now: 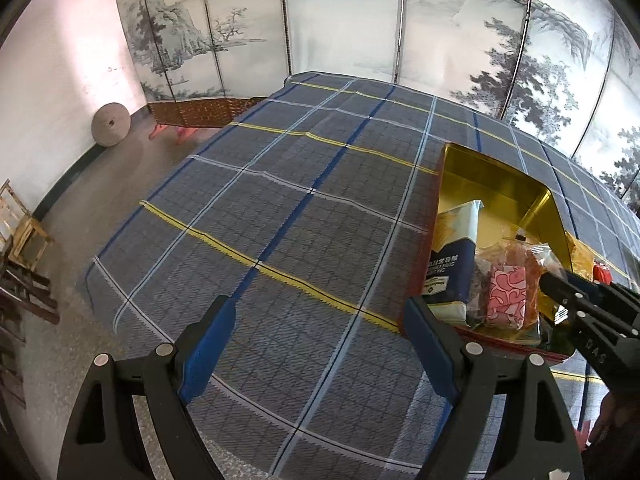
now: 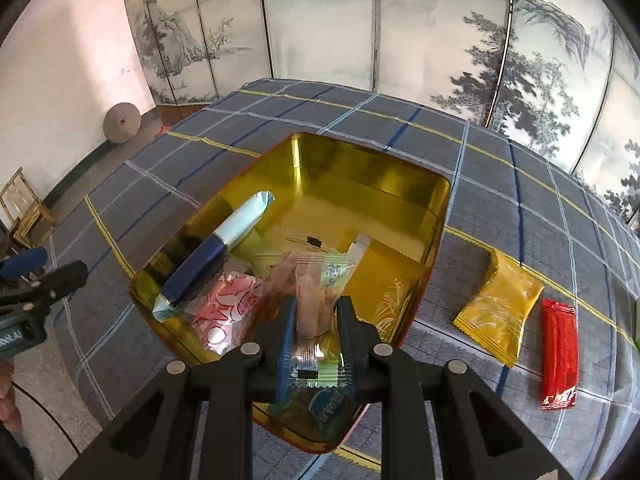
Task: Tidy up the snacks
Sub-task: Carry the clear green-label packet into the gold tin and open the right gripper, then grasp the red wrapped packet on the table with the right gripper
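Holding a clear-wrapped snack [image 2: 320, 300] clamped over the gold tin [image 2: 400, 184], the right gripper [image 2: 316, 320] leaves 2 packets outside, left gripper [image 1: 320, 344] gaping empty.

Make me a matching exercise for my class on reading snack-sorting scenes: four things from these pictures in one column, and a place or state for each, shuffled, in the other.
Things:
1. clear-and-green packet
2. red packet
3. blue-and-white packet
4. left gripper

Places or states:
A. lying on the cloth, outside the tin
B. empty, jaws wide apart over the cloth
C. held in the right gripper above the gold tin
D. leaning against the tin's left wall

Pairs: 1-C, 2-A, 3-D, 4-B
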Tool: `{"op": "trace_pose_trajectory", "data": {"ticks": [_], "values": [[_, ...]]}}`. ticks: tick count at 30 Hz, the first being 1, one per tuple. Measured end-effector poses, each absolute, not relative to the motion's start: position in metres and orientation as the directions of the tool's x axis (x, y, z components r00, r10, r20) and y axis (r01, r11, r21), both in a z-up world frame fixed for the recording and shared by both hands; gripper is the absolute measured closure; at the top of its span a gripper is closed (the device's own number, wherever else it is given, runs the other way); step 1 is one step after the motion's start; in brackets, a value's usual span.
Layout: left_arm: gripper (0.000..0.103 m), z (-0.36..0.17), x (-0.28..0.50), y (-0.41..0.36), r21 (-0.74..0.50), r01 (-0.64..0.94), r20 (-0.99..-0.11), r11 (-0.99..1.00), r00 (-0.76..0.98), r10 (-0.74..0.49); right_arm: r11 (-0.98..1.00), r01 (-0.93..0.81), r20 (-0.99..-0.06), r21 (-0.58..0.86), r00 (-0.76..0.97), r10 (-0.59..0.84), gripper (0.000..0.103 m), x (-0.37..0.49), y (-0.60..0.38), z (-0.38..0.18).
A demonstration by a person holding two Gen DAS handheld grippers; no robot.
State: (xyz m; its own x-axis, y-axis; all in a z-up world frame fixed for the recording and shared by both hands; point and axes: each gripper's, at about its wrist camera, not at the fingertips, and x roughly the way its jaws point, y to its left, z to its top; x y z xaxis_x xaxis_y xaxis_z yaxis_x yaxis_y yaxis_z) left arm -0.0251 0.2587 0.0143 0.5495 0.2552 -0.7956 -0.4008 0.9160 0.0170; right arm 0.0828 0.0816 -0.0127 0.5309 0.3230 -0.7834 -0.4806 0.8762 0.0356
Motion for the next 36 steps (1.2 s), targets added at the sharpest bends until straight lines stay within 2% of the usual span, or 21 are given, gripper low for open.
{"op": "trace_pose_trajectory", "data": {"ticks": [6, 12, 15, 17, 18, 29, 36], "values": [[0.020, 0.015, -0.024, 0.258, 0.018, -0.395, -0.795, 0.918, 0.551, 0.253, 0.877, -0.480, -0.788, 0.018, 0.533, 0.309, 0.082, 0.086, 0.083, -0.019], [0.018, 0.016, -0.023, 0.250, 0.030, -0.378, -0.796, 0.925, 0.550, 0.251, 0.872, -0.480, -0.787, 0.095, 0.500, 0.362, 0.080, 0.089, 0.076, -0.019], [0.017, 0.017, -0.022, 0.248, 0.031, -0.376, -0.796, 0.926, 0.551, 0.250, 0.871, -0.485, -0.786, 0.082, 0.506, 0.355, 0.071, 0.087, 0.076, -0.019], [0.017, 0.017, -0.022, 0.247, 0.034, -0.375, -0.795, 0.927, 0.551, 0.252, 0.869, -0.487, -0.785, 0.083, 0.505, 0.358, 0.059, 0.085, 0.076, -0.020], [0.017, 0.017, -0.022, 0.247, 0.033, -0.375, -0.795, 0.927, 0.551, 0.251, 0.868, -0.490, -0.782, 0.084, 0.508, 0.362, 0.058, 0.084, 0.075, -0.019], [0.017, 0.020, -0.019, 0.233, 0.031, -0.353, -0.793, 0.935, 0.560, 0.238, 0.873, -0.480, -0.753, 0.088, 0.542, 0.373, 0.053, 0.079, 0.058, -0.003], [0.017, 0.023, -0.013, 0.220, 0.034, -0.321, -0.790, 0.947, 0.572, 0.222, 0.911, -0.409, -0.728, 0.046, 0.611, 0.311, 0.052, 0.084, 0.016, 0.007]]}}
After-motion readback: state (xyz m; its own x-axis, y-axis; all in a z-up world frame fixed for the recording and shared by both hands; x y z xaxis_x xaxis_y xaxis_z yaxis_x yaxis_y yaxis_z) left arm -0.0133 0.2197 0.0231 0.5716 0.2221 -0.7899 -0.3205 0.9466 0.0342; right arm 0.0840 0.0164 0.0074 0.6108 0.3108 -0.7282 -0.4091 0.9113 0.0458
